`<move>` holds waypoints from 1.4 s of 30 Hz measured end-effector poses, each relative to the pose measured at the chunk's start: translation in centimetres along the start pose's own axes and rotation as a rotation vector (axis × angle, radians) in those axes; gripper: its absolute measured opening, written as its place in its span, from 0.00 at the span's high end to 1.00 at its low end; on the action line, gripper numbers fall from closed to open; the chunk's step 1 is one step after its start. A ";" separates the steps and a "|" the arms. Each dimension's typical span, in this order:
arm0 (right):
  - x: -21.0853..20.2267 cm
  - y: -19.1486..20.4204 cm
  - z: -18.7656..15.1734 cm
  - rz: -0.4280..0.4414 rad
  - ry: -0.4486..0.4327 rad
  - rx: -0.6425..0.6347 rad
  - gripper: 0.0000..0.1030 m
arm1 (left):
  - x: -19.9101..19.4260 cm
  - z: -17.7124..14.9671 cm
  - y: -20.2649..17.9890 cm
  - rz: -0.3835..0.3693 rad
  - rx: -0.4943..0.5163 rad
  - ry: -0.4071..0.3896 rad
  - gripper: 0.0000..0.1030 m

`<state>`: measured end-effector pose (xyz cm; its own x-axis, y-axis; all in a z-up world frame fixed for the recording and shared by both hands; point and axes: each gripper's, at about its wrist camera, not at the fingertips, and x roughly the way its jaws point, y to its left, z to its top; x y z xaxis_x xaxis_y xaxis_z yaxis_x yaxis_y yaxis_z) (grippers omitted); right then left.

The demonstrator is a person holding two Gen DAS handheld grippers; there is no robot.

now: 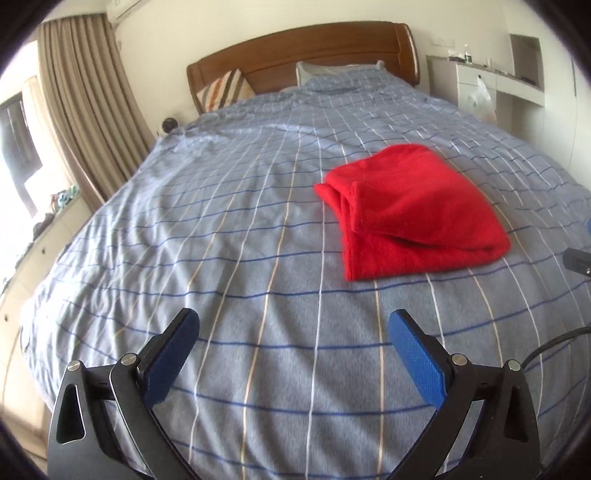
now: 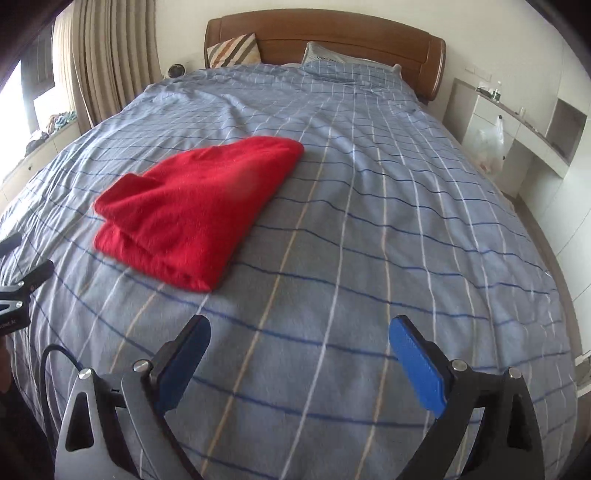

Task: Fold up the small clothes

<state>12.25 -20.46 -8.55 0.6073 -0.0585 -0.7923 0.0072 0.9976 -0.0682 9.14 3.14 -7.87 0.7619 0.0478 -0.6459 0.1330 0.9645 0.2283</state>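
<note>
**Now both grippers are hanging wide open over the bed**

Now the left gripper (image 1: pixel 293 354) is spreading its blue pads (image 1: pixel 415 356) wide apart, gripping nothing. The right gripper (image 2: pixel 299 363) is doing likewise, its fingers (image 2: pixel 413 365) empty. Both are pointing down at the checked blue bedcover (image 1: pixel 221 236). The folded red garment (image 1: pixel 413 210) is lying flat beyond them, nearer the foot edge than the wooden headboard (image 2: pixel 325 33), touching neither gripper.
</note>
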 end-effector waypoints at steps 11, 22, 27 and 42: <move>-10.5 0.9 -5.0 -0.119 -0.063 -0.054 0.06 | -7.2 -0.7 -1.1 0.070 -0.034 -0.018 0.00; -13.0 2.1 -5.7 -0.029 -0.083 -0.001 0.01 | -8.9 -0.5 -2.6 0.011 -0.009 -0.008 0.00; -13.4 1.8 -6.1 0.058 -0.062 0.075 0.01 | -10.1 -0.3 -2.3 -0.047 -0.034 -0.022 0.00; -15.7 2.6 -6.0 0.099 -0.067 0.098 0.01 | -11.2 0.7 -3.2 -0.107 -0.058 0.064 0.00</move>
<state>-2.03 -17.13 0.06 0.6603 0.0398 -0.7499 0.0197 0.9973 0.0703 0.58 -0.65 -0.83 0.7031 -0.0417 -0.7098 0.1733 0.9782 0.1142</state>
